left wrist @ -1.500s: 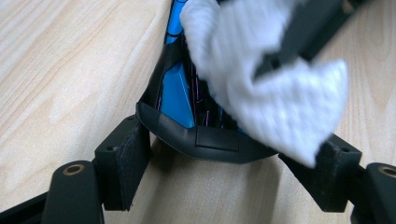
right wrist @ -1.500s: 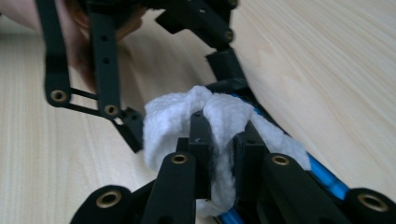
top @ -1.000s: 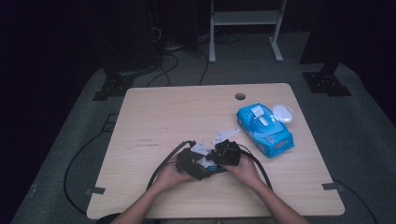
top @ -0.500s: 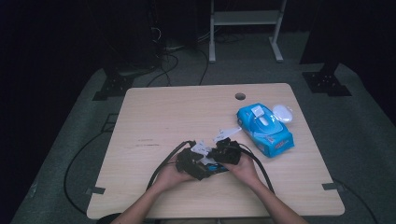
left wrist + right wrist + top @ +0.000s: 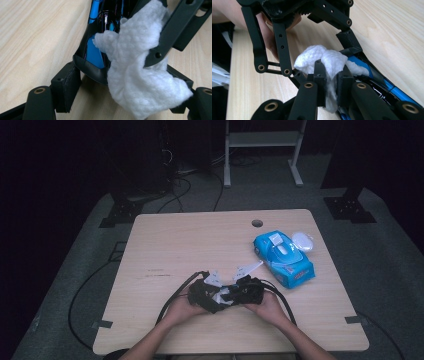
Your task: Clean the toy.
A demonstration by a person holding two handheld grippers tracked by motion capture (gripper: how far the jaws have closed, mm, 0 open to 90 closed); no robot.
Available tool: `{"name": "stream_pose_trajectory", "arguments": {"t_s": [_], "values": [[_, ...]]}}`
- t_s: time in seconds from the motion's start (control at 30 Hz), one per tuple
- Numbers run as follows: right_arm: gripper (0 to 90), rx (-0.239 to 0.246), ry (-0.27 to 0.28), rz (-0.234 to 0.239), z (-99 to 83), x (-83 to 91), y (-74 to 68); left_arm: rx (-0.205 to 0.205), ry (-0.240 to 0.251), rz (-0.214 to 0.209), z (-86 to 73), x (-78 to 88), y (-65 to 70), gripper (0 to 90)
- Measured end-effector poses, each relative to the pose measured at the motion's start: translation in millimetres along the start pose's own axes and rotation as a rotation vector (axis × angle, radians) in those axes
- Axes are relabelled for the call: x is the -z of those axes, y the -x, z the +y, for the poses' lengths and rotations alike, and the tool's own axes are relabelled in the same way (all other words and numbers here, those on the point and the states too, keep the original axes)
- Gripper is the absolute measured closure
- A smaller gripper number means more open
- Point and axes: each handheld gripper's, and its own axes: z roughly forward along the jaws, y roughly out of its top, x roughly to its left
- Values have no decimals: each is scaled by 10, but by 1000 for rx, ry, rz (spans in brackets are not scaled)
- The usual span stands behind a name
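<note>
At the counter's six o'clock edge, the right tongs are clenched on a white wipe. The left tongs straddle a black-and-blue object, jaws spread around it; whether they press it I cannot tell. A blue wipes pack lies at three o'clock.

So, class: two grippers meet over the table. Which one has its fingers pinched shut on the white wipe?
The right gripper: its fingers squeeze the white wipe. The left gripper stands wider, around a black-and-blue object.
</note>
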Motion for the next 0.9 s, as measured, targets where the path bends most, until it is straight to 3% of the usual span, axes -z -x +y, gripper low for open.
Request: {"name": "stream_pose_trajectory", "arguments": {"t_s": [0.3,0.37,0.43,0.53,0.7,0.9], "values": [[803,27,27,-50,26,-25,-20,3,4,-2,-17,4,-7,253],[803,10,45,-108,23,34,54,-5,1,1,-11,-1,-3,254],[802,-50,62,-145,0,43,195,-5,1,4,-13,0,-1,255],[802,-88,82,-117,-28,-11,275,-8,-1,6,-17,2,-6,256],[800,-58,59,-160,-34,53,281,-14,-1,15,-14,-2,7,257],[800,-87,55,-217,-135,217,416,-17,-6,13,-20,5,2,258]]}}
